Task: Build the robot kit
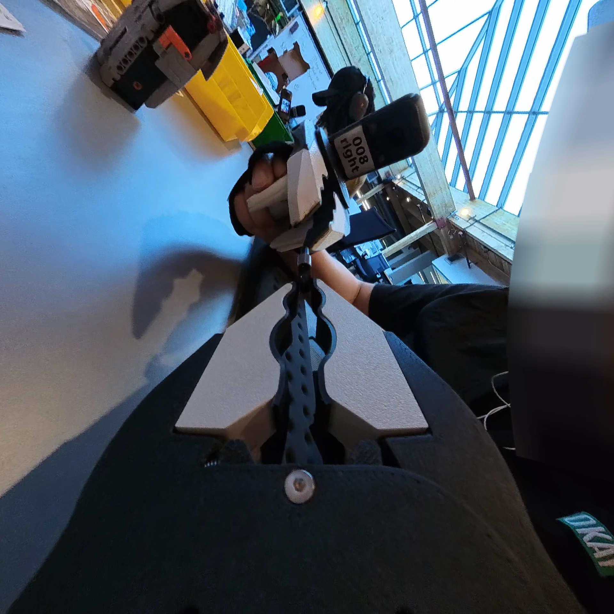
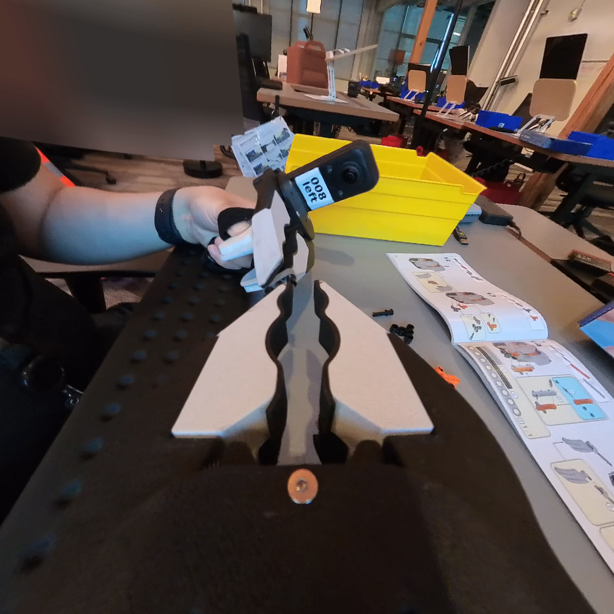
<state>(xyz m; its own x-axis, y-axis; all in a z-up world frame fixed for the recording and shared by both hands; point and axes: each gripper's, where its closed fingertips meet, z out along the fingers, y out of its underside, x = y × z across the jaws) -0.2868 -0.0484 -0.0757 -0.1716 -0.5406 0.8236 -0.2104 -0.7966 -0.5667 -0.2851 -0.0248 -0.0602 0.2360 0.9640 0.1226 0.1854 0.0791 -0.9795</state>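
My left gripper (image 1: 303, 292) is shut on a black beam with a row of holes (image 1: 300, 382), which runs along between its jaws. My right gripper shows in the left wrist view (image 1: 310, 244), held by a gloved hand. It is shut on a small black pin (image 1: 304, 262) whose end meets the tip of the beam. In the right wrist view my right gripper (image 2: 304, 287) has its jaws nearly together, tip to tip with the left gripper (image 2: 282, 279). Both are held above a grey table (image 2: 358, 275).
A yellow bin (image 2: 398, 199) stands behind the grippers. An open instruction booklet (image 2: 498, 349) lies to the right, with loose black pins (image 2: 402, 330) and an orange piece (image 2: 447, 377) beside it. A grey, black and orange brick model (image 1: 149, 53) sits farther off. A black holed board (image 2: 166, 332) lies left. Left and right tips are no more than a few centimetres apart.
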